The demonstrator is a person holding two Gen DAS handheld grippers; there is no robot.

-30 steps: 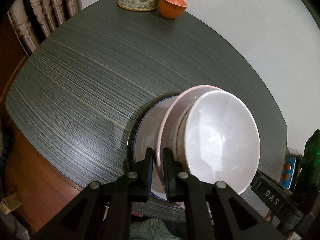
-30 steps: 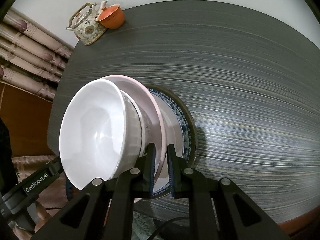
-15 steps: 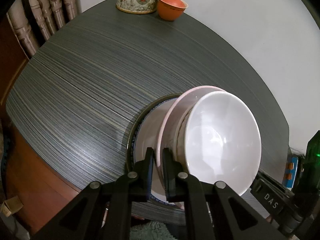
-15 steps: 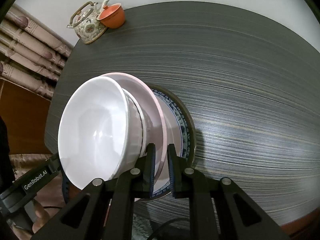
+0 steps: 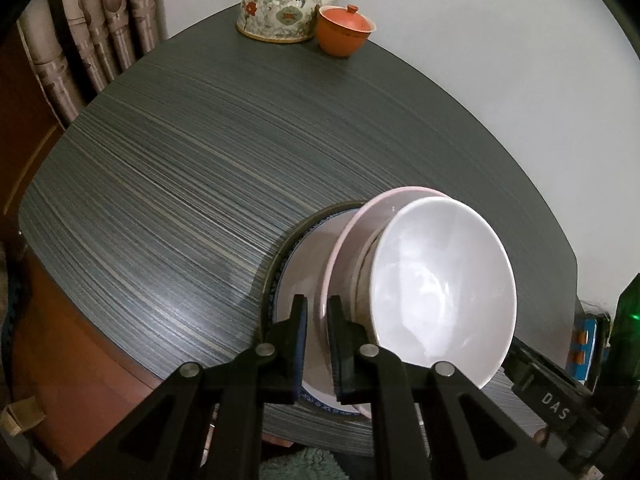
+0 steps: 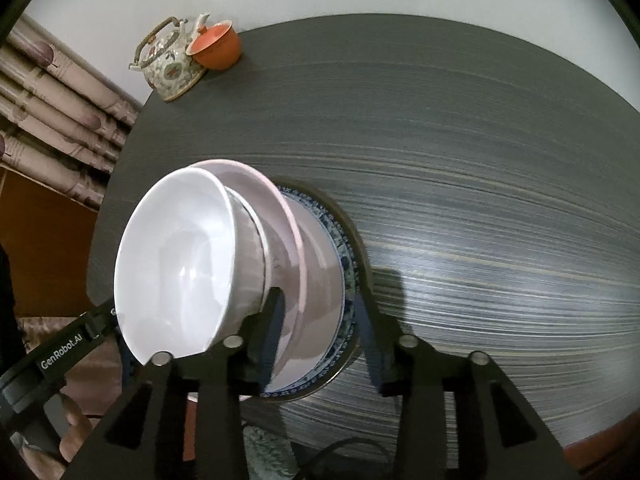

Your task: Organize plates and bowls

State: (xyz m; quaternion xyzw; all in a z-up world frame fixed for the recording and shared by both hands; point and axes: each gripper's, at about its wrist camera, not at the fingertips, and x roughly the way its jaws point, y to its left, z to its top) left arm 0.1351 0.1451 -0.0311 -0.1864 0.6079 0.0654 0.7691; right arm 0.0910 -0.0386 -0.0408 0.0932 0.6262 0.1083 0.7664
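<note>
1. You are at the set-down step: the stack now sits on the dark streaked round table [image 5: 168, 184] and you are letting it go. The stack is the white glossy ceramic bowl [image 6: 180, 260] nested on the pale pink round plate [image 6: 294, 240], which lies on the blue-and-white patterned plate [image 6: 346, 264].
2. Your right gripper [image 6: 316, 334] has just been opening. Its fingers now stand apart, one just inside the pink plate's rim beside the bowl, the other outside the patterned plate's edge. The rims lie between them, but the pads no longer press on them.
3. Your left gripper [image 5: 316, 344] is clamped on the pink plate's rim [image 5: 328, 280], one finger under it, one above it beside the bowl wall.
4. Next, I judge, you should release the left side too, then draw both grippers straight back off the rims.
5. Watch the bowl: whether it sits level I cannot tell, so ease the fingers away without nudging it.
6. The floral teapot [image 5: 280, 8] and orange lidded cup [image 5: 344, 32] stand far beyond the fingertips.
</note>
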